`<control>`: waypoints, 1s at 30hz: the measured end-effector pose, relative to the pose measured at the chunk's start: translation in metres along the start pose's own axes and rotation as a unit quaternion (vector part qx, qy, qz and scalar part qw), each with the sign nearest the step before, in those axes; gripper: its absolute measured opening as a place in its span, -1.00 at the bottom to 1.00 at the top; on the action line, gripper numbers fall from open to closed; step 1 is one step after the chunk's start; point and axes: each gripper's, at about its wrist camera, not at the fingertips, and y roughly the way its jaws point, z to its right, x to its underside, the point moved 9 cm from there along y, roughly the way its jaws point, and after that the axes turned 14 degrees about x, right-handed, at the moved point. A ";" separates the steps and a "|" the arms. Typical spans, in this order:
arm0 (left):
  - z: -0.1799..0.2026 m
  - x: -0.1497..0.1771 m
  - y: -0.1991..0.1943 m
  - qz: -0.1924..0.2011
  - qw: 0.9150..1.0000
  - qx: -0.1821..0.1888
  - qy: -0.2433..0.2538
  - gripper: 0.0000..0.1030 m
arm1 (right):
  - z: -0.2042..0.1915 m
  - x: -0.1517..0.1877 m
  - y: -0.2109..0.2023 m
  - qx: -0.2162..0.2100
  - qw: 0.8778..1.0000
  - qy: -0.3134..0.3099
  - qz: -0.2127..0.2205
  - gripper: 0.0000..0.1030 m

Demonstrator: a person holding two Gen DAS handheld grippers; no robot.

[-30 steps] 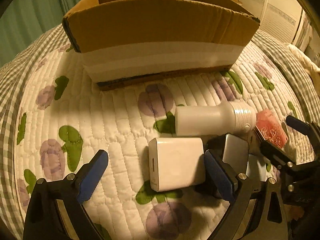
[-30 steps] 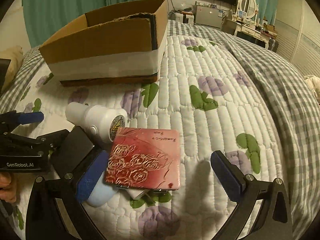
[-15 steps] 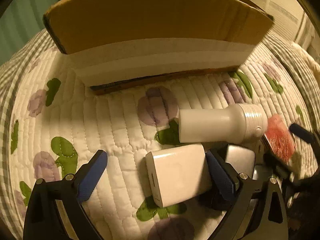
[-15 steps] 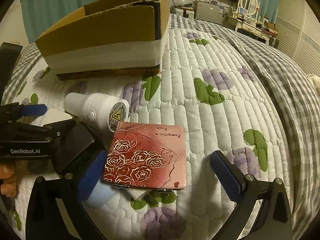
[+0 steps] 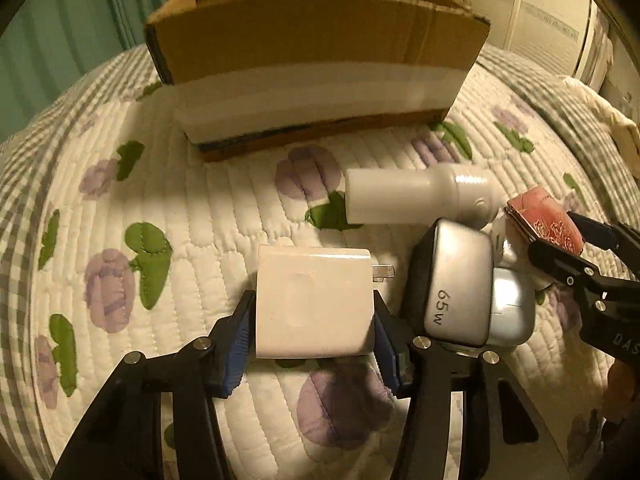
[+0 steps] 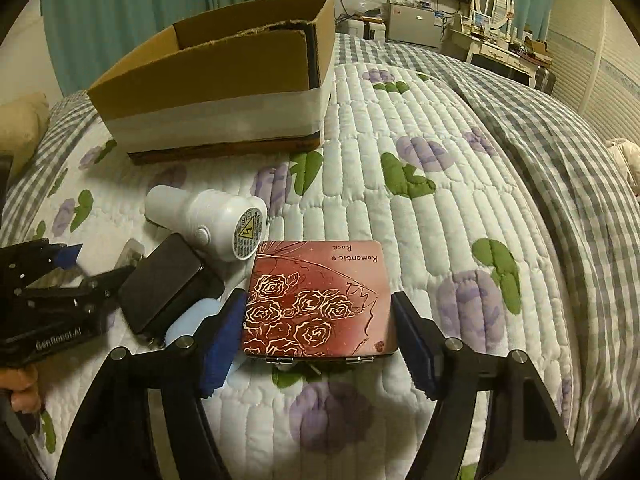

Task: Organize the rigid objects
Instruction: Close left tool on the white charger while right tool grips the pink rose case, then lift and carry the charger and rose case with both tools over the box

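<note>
Slip risk: the left gripper clamps the white charger by its smooth sides near the back edge only; I judge a quick lift could let it pivot and drop onto the bed.
Snag risk: the black charger lies just beside the left gripper's right finger, so a sideways swing could knock it into the bottle.
Tin: the right gripper straddles the rose tin; its left pad touches, but a gap remains at the right pad, so the jaws are not yet clenched.
Pose: both grippers are low over the bed, pointing toward the box, which stands well apart.
</note>
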 end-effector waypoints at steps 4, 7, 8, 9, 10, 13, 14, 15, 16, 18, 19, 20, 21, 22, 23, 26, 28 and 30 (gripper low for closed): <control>0.004 0.003 -0.015 0.023 1.000 0.003 0.004 0.04 | 0.002 -0.002 -0.011 -0.002 1.000 0.000 0.012 0.38; 0.008 0.001 -0.026 0.039 0.999 -0.005 0.008 0.04 | 0.002 -0.004 -0.020 -0.003 1.000 0.002 0.022 0.38; 0.008 0.002 -0.033 0.046 0.999 -0.007 0.008 0.04 | 0.002 -0.005 -0.023 -0.004 1.000 0.003 0.025 0.38; 0.005 0.003 -0.041 0.054 0.998 -0.009 0.008 0.04 | 0.002 -0.006 -0.027 -0.004 1.000 0.004 0.028 0.38; 0.008 0.001 -0.045 0.061 0.998 -0.011 0.009 0.04 | 0.002 -0.007 -0.031 -0.005 0.999 0.006 0.032 0.38; 0.011 -0.004 -0.061 0.079 0.997 -0.018 0.010 0.04 | 0.002 -0.008 -0.043 -0.008 0.999 0.010 0.042 0.38; 0.011 -0.004 -0.067 0.085 0.996 -0.019 0.009 0.04 | 0.002 -0.009 -0.048 -0.009 0.999 0.011 0.045 0.38; 0.012 -0.004 -0.073 0.092 0.996 -0.020 0.008 0.04 | 0.002 -0.009 -0.053 -0.009 0.999 0.011 0.050 0.38; 0.013 -0.004 -0.079 0.098 0.995 -0.021 0.007 0.04 | 0.001 -0.010 -0.058 -0.010 0.998 0.011 0.056 0.38; 0.014 -0.005 -0.091 0.106 0.994 -0.021 0.005 0.04 | 0.000 -0.012 -0.070 -0.010 0.998 0.011 0.067 0.38; 0.014 -0.005 -0.098 0.111 0.994 -0.021 0.004 0.04 | 0.001 -0.013 -0.077 -0.011 0.997 0.012 0.073 0.38; 0.015 -0.006 -0.102 0.116 0.993 -0.022 0.002 0.04 | 0.001 -0.014 -0.083 -0.011 0.997 0.012 0.078 0.38; 0.016 -0.006 -0.108 0.122 0.992 -0.024 0.001 0.04 | 0.001 -0.016 -0.089 -0.011 0.996 0.014 0.084 0.38; 0.016 -0.007 -0.115 0.128 0.991 -0.025 0.000 0.04 | 0.002 -0.017 -0.096 -0.011 0.996 0.015 0.090 0.38; 0.017 -0.007 -0.120 0.133 0.991 -0.026 0.000 0.04 | 0.002 -0.018 -0.102 -0.012 0.995 0.017 0.096 0.38; 0.020 -0.011 -0.140 0.156 0.987 -0.031 -0.004 0.04 | 0.005 -0.023 -0.122 -0.013 0.993 0.024 0.114 0.38; 0.022 -0.015 -0.154 0.172 0.984 -0.034 -0.007 0.04 | 0.008 -0.026 -0.136 -0.013 0.991 0.028 0.128 0.38; 0.024 -0.020 -0.168 0.189 0.981 -0.034 -0.006 0.04 | 0.010 -0.030 -0.149 -0.013 0.989 0.032 0.141 0.38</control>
